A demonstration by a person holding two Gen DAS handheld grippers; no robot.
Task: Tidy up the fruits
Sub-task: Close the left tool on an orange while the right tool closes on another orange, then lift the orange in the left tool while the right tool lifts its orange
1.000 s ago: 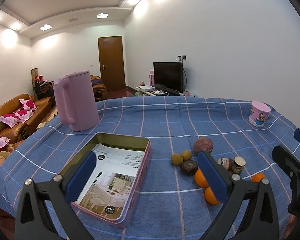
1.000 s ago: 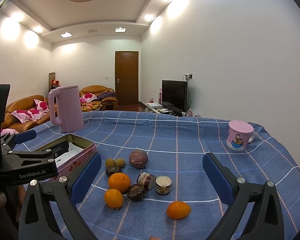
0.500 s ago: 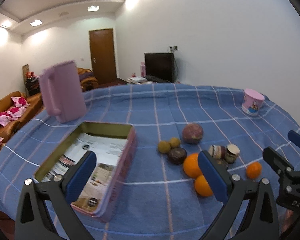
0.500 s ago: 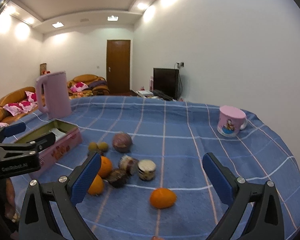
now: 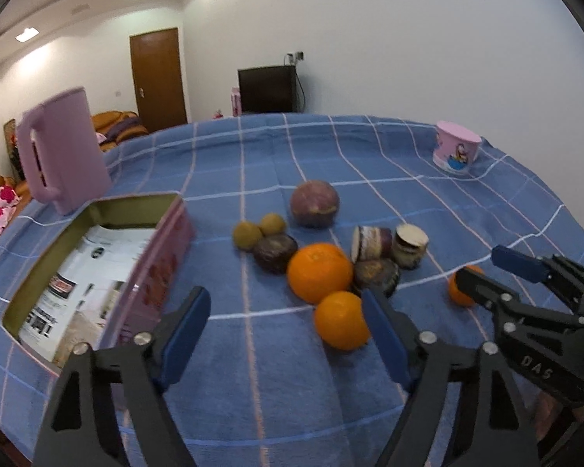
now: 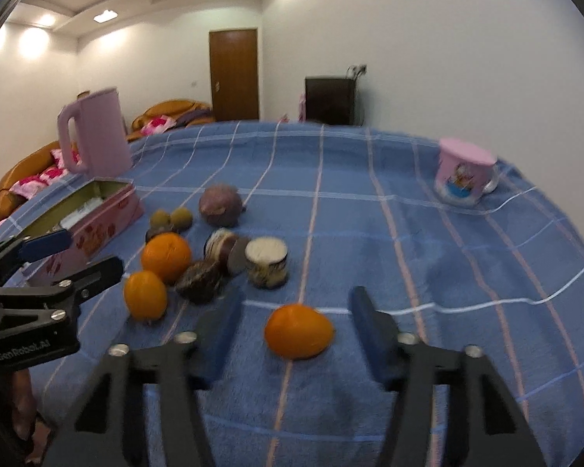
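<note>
A cluster of fruit lies mid-table: a large orange (image 5: pixel 318 271), a smaller orange (image 5: pixel 342 325), dark passion fruits (image 5: pixel 274 253), two small green-brown fruits (image 5: pixel 247 234) and a purple round fruit (image 5: pixel 314 203). A lone orange (image 6: pixel 298 330) lies apart, right in front of my open right gripper (image 6: pixel 292 334). An open pink tin (image 5: pixel 97 268) with printed paper inside sits to the left. My left gripper (image 5: pixel 282 334) is open and empty, its right finger beside the smaller orange. The right gripper also shows in the left wrist view (image 5: pixel 498 276).
A tall pink kettle (image 5: pixel 64 155) stands behind the tin. A pink mug (image 5: pixel 455 151) sits upside down at the far right. Two small jars (image 5: pixel 408 240) lie among the fruit. The blue checked cloth (image 5: pixel 253 369) covers the table, with sofas beyond its left edge.
Both grippers have moved forward and lower toward the fruit. The lone orange now lies between the right gripper's fingers, and the smaller orange is close to the left gripper's right finger.
</note>
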